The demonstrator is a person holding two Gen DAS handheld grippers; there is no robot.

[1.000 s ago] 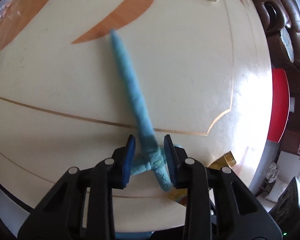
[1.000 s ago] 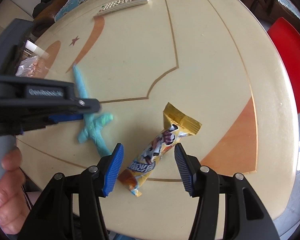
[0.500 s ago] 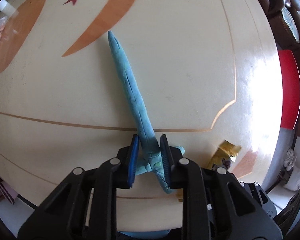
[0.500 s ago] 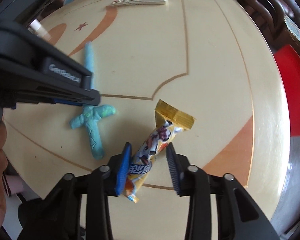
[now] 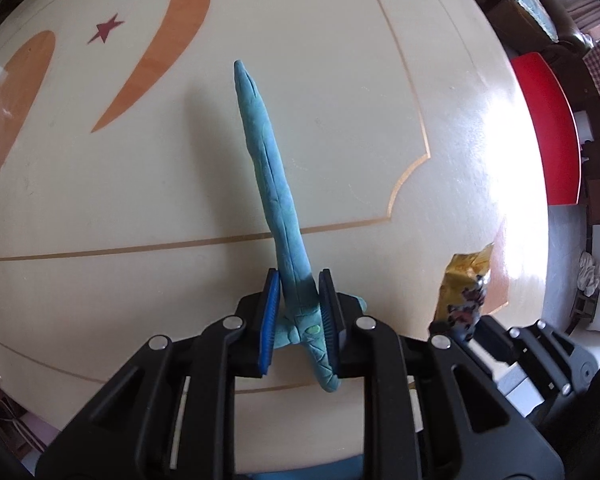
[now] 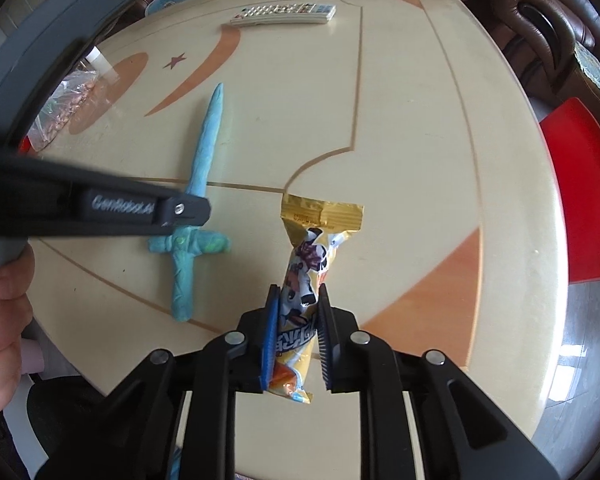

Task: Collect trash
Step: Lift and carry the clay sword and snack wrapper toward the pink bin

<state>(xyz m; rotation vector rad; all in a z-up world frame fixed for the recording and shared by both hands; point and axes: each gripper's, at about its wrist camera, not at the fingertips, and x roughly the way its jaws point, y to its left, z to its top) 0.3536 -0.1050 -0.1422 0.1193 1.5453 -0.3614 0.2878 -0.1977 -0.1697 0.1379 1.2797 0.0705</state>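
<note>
A blue clay sword lies on the cream round table. My left gripper is shut on the sword just above its crossguard, its blade pointing away from me. The sword also shows in the right wrist view, with the left gripper over its hilt. My right gripper is shut on the lower part of a yellow snack wrapper, which lies near the table's front edge. The wrapper's gold end shows in the left wrist view.
A remote control lies at the table's far edge. A clear bag of snacks sits at the far left. A red chair stands to the right, brown leather seating behind.
Both grippers have closed: the left on the blue sword, the right on the yellow wrapper. The sword has turned to point more straight away from me.
</note>
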